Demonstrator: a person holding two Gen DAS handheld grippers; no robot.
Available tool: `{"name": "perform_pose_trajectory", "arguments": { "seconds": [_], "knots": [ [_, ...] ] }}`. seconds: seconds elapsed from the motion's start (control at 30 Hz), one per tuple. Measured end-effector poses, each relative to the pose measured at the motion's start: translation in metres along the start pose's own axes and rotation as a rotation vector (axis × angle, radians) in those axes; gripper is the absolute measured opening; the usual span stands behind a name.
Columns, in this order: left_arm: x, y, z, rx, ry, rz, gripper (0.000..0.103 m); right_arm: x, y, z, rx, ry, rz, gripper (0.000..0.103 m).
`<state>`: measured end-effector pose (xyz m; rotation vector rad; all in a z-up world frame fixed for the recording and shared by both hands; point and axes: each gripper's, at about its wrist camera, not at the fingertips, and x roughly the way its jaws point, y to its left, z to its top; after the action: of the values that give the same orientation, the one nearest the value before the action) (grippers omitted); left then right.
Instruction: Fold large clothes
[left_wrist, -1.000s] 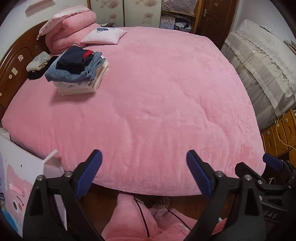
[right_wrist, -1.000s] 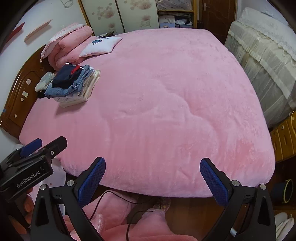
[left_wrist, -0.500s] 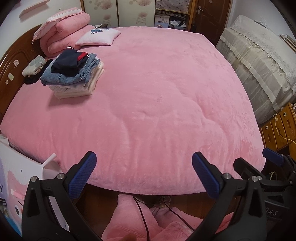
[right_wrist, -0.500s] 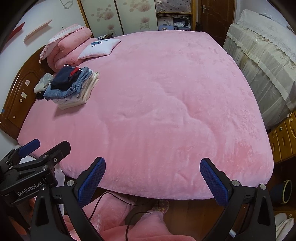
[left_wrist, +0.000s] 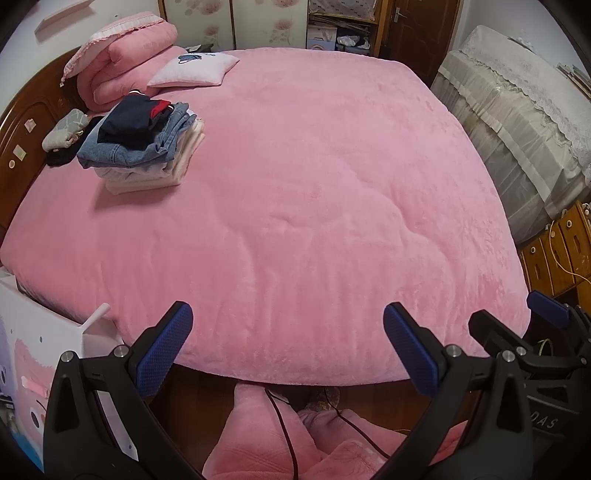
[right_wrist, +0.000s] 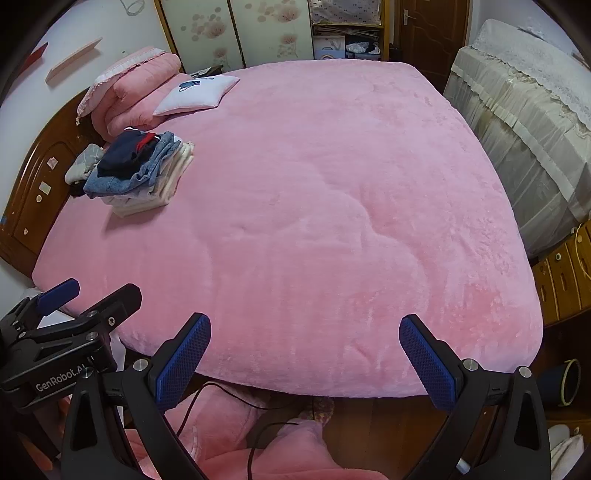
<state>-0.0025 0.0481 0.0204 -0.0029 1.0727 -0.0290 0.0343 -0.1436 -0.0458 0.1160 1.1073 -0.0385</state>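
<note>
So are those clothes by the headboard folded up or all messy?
Folded. The pile of clothes is a stack: flat cream layers at the bottom, jeans next, a navy garment on top.

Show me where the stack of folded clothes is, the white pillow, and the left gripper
Clothes stack (left_wrist: 142, 147): left wrist view, on the denim layer near the top.
White pillow (right_wrist: 195, 96): right wrist view, middle of its face.
Left gripper (left_wrist: 284, 350): left wrist view, midway between its blue fingertips, jaws apart.
</note>
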Motion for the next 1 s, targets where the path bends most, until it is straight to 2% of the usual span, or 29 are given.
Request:
{"name": "perform_pose_trajectory", "arguments": {
  "seconds": [1.0],
  "knots": [
    [0.0025, 0.0044, -0.0025, 0.026, 0.011, -0.004, 0.102, 0.0000, -0.0085, 0.0005, 0.022, 0.012, 0.002, 0.103]
  ]
}}
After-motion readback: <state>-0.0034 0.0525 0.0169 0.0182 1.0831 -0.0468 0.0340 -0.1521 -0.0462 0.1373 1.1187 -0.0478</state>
